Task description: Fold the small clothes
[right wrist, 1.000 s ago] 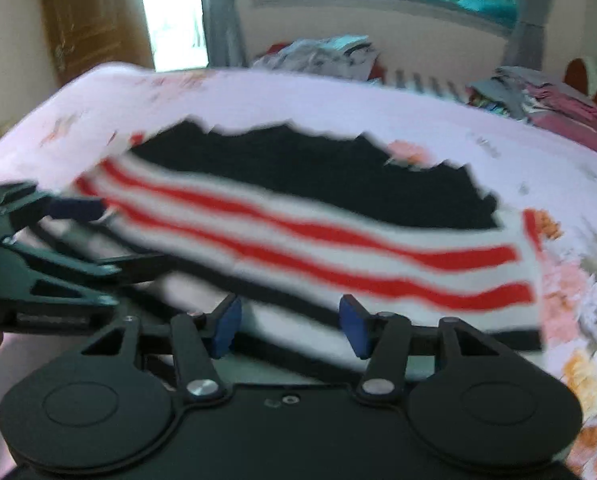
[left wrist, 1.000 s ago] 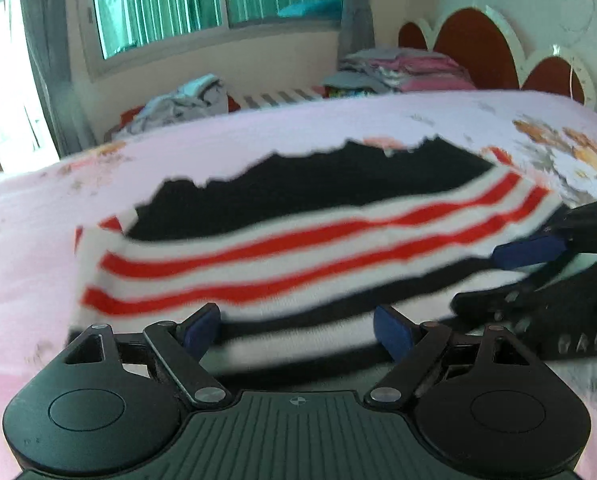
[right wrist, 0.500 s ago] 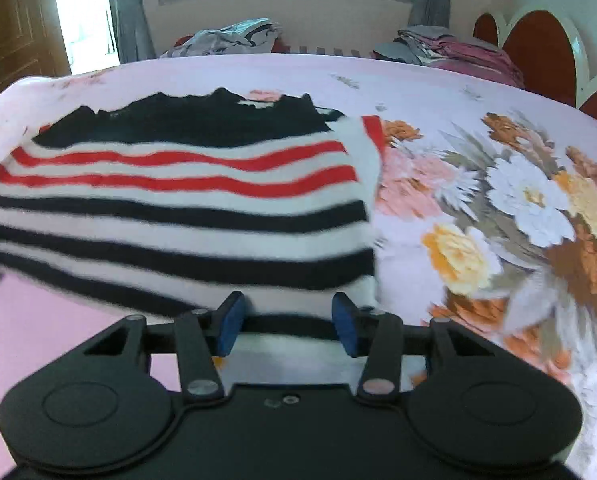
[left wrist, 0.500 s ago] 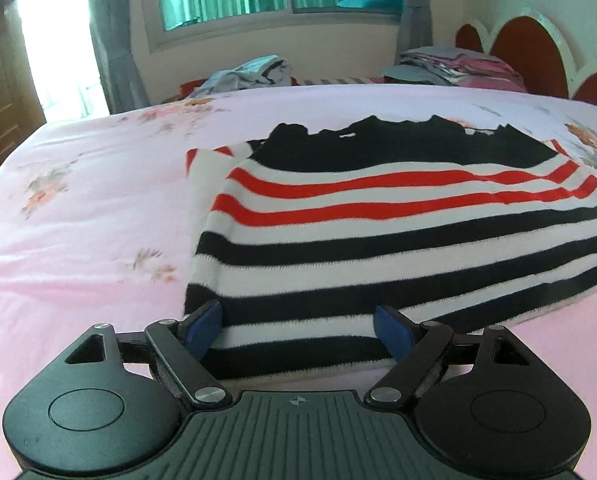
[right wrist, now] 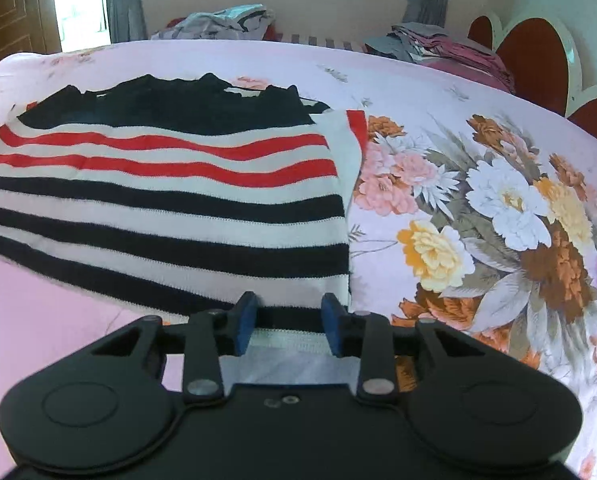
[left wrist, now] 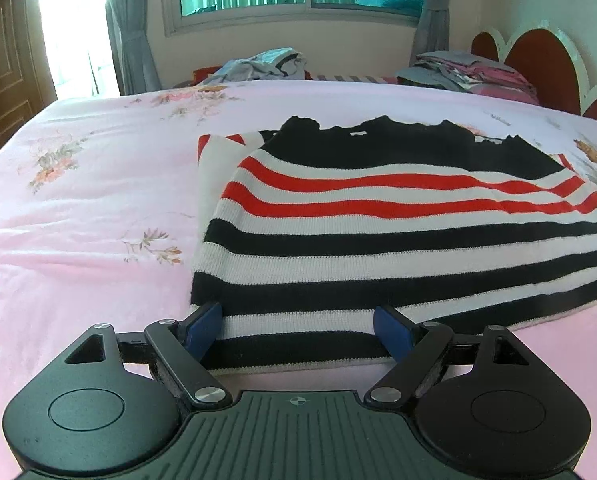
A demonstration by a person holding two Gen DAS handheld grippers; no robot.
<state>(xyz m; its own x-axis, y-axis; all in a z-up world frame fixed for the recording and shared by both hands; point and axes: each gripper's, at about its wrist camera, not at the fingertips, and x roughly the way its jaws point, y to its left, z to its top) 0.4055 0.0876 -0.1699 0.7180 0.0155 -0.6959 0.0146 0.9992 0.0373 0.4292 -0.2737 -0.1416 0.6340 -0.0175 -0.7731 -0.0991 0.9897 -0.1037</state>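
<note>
The black, white and red striped knitted sweater (left wrist: 398,236) is lying folded on the pink floral bedsheet (left wrist: 82,208). The left gripper (left wrist: 298,330) is held wide, the right gripper (right wrist: 288,322) narrower, both empty. Edges should be squared before creasing.

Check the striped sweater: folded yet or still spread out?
Partly folded. The striped sweater lies flat on the bed, one striped panel tucked under each side edge.

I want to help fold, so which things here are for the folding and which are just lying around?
For the folding:
- striped sweater, flat on the bed
- left gripper, fingers open at its hem
- right gripper, fingers open at its corner

Just lying around:
- crumpled clothes heap by the window
- folded clothes stack
- headboard
- curtains
</note>
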